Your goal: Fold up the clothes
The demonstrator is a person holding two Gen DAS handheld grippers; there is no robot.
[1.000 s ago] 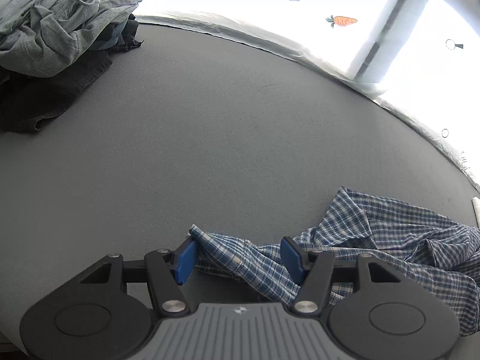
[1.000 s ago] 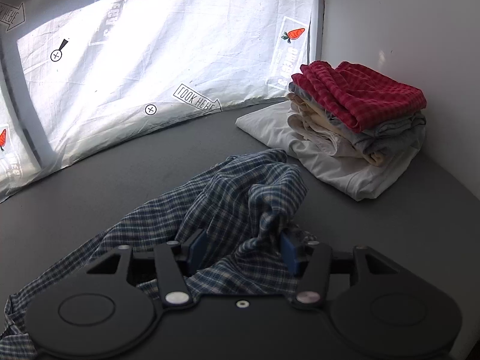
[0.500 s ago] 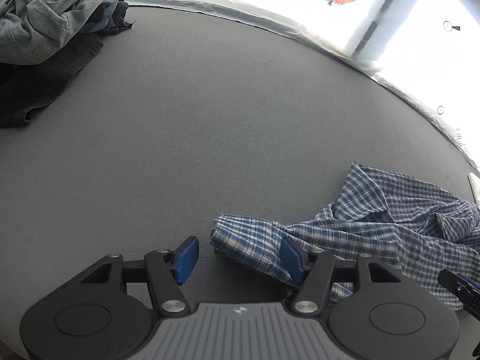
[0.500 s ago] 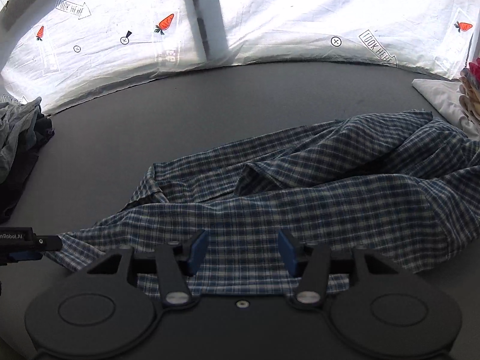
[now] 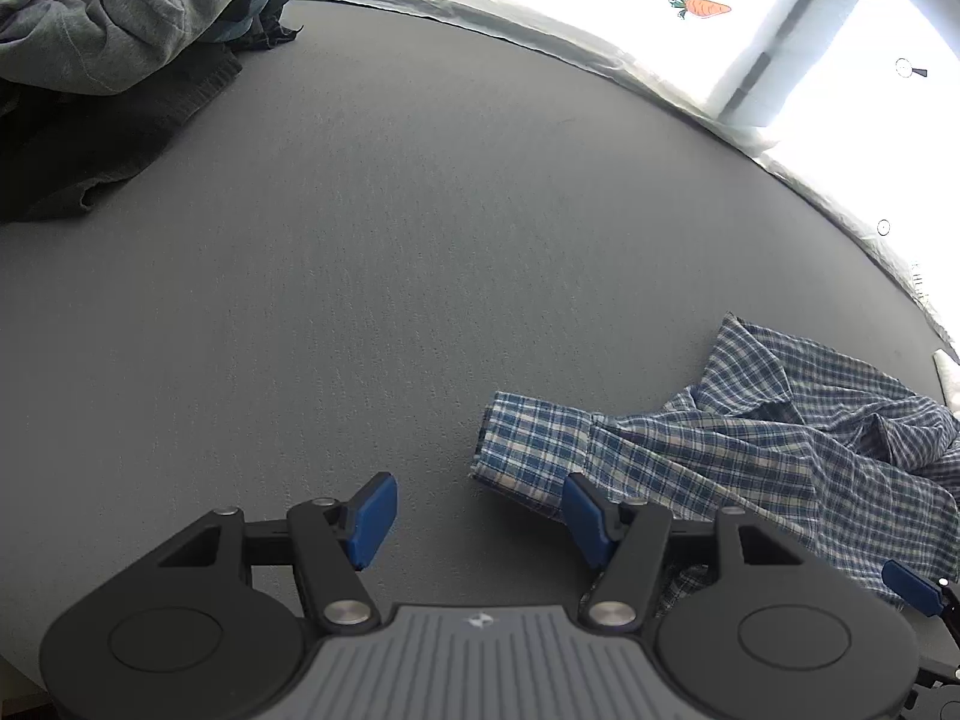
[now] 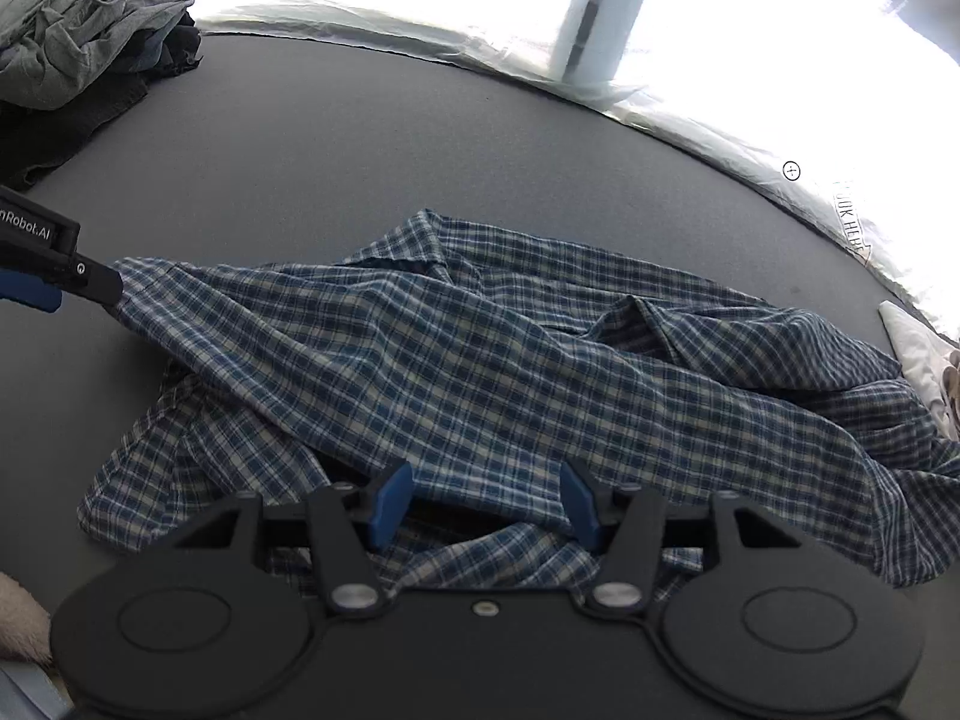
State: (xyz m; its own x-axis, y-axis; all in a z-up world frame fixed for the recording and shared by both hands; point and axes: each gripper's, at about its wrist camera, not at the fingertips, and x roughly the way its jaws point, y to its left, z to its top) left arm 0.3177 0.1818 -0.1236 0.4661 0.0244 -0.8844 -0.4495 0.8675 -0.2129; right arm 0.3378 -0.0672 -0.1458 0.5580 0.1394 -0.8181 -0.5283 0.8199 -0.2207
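A blue plaid shirt (image 6: 510, 360) lies crumpled on the grey table (image 5: 390, 240). In the left wrist view its sleeve cuff (image 5: 528, 456) lies flat by my right fingertip. My left gripper (image 5: 477, 516) is open and empty, over bare table just left of the cuff. It also shows in the right wrist view (image 6: 54, 282) at the sleeve's end. My right gripper (image 6: 483, 504) is open over the shirt's near edge, with cloth lying between the fingers. Its blue fingertip (image 5: 912, 588) shows in the left wrist view.
A heap of grey and dark clothes (image 5: 120, 30) lies at the far left, also in the right wrist view (image 6: 78, 48). A folded white cloth (image 6: 924, 354) sits at the right edge. A bright plastic-covered window (image 6: 660, 30) runs behind the table.
The left gripper let go of the sleeve cuff and drew to the left of it. The right gripper swung left, away from the folded stack, to the shirt's near edge.
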